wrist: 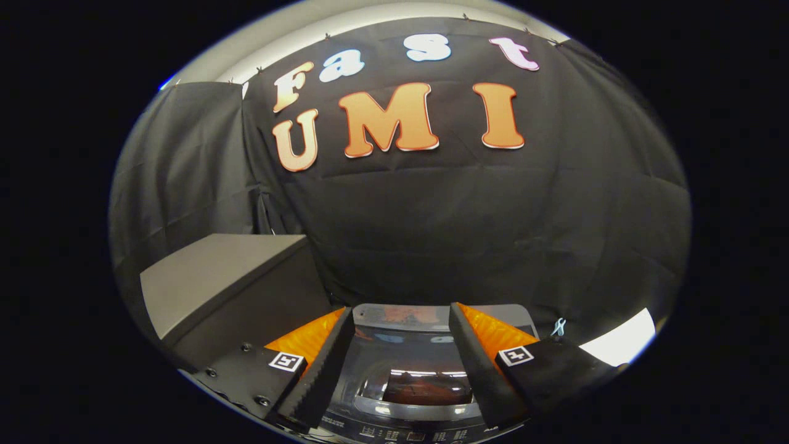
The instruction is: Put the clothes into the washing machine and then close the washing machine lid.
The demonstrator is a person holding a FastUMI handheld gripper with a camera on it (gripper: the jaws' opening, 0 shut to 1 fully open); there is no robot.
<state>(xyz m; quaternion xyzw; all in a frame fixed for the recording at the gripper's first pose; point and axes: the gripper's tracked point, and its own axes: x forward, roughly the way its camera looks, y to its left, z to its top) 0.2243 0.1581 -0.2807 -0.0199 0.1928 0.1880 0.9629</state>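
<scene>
The washing machine [404, 357] stands right below and between my fingers, its control panel [407, 435] nearest to me. Its dark glossy lid [400, 345] lies flat on the top and mirrors the wall. In the lid's window there is a reddish-brown shape [425, 388]; I cannot tell whether it is clothing inside or a reflection. My gripper [402, 313] hovers above the lid, open, with nothing between the fingers. The fingertips point toward the machine's back edge.
A grey box-like cabinet [222, 277] stands to the left of the machine, taller than its top. The black cloth wall [462, 216] hangs close behind the machine. A bright white patch [619, 345] lies to the right, beyond the right finger.
</scene>
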